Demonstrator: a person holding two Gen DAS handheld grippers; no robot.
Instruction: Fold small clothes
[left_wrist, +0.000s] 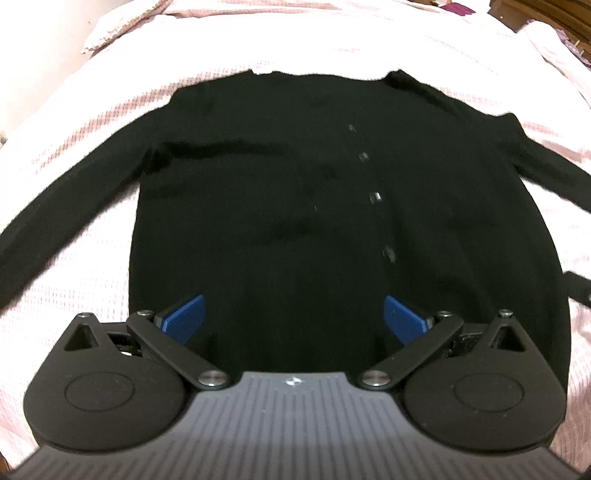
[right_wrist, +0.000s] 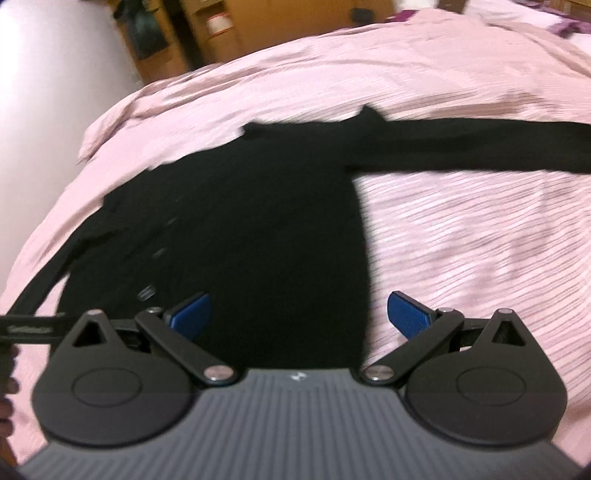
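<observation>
A black button-front cardigan (left_wrist: 295, 177) lies flat and face up on the pink bed cover (left_wrist: 66, 155), both sleeves spread out to the sides. A row of dark buttons (left_wrist: 375, 197) runs down its front. My left gripper (left_wrist: 293, 317) is open and empty, above the cardigan's lower hem near its middle. In the right wrist view the cardigan (right_wrist: 258, 221) shows with its right sleeve (right_wrist: 480, 147) stretched out. My right gripper (right_wrist: 299, 317) is open and empty, over the cardigan's lower right side edge. That view is blurred.
The pink bed cover (right_wrist: 461, 240) spreads wide around the cardigan. A pillow (left_wrist: 122, 26) lies at the bed's far left. Wooden furniture (right_wrist: 221, 33) and a white wall (right_wrist: 55, 74) stand beyond the bed. A black strap (right_wrist: 29, 328) shows at the left edge.
</observation>
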